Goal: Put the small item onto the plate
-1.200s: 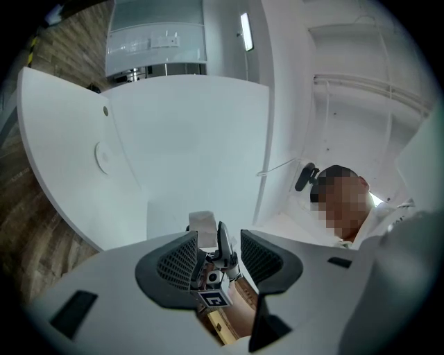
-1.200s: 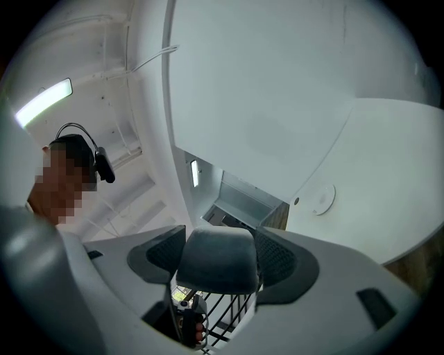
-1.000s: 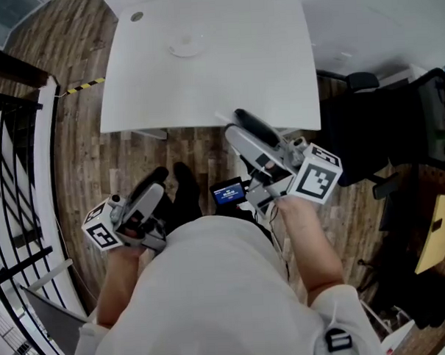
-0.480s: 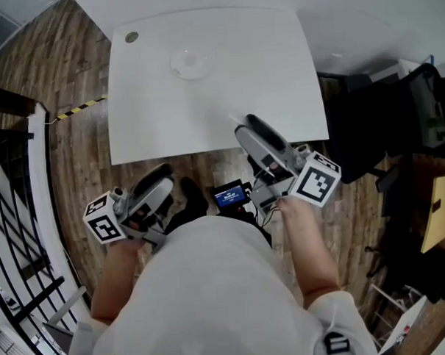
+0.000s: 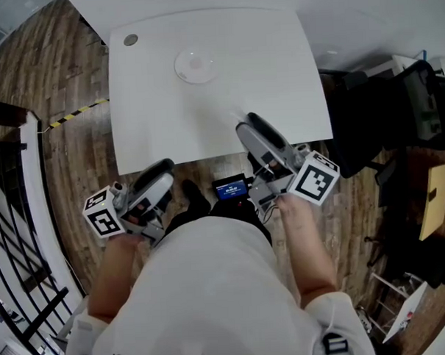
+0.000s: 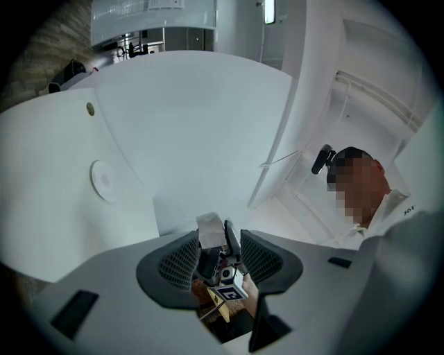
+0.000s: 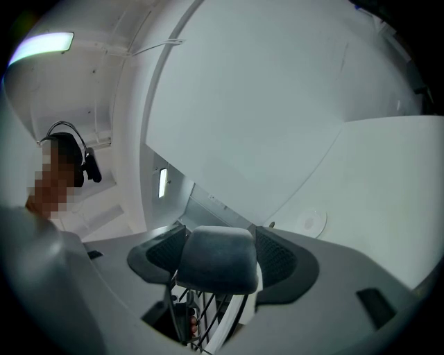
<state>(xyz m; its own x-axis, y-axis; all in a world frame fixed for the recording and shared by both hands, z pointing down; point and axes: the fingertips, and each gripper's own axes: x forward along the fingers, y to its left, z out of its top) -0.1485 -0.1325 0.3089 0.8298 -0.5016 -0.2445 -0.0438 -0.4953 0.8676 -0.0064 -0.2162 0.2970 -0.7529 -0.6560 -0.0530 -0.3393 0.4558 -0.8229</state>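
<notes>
The small round grey item (image 5: 130,39) sits at the far-left corner of the white desk (image 5: 269,75), well apart from the round pale plate (image 5: 195,66) lying mid-desk toward the far edge. The right claw (image 5: 247,124) is at the desk's near edge. The left claw (image 5: 163,170) is off the desk, above the wood-plank floor (image 5: 74,150). Left claw jaws stand apart, holding nothing; the right claw shows through the gap. Right claw jaws are also apart; a dark grey rounded shape (image 7: 215,260) fills the gap, probably the left claw's end, not certain.

Around:
- black railing (image 5: 28,284) at left
- yellow-black tape strip (image 5: 76,113) on the floor
- small blue-lit screen (image 5: 230,189) between the claws
- black office chair (image 5: 386,122) at right
- yellow board (image 5: 430,212), cut off by the frame edge

The white shirt (image 5: 213,298) hides the floor below.
</notes>
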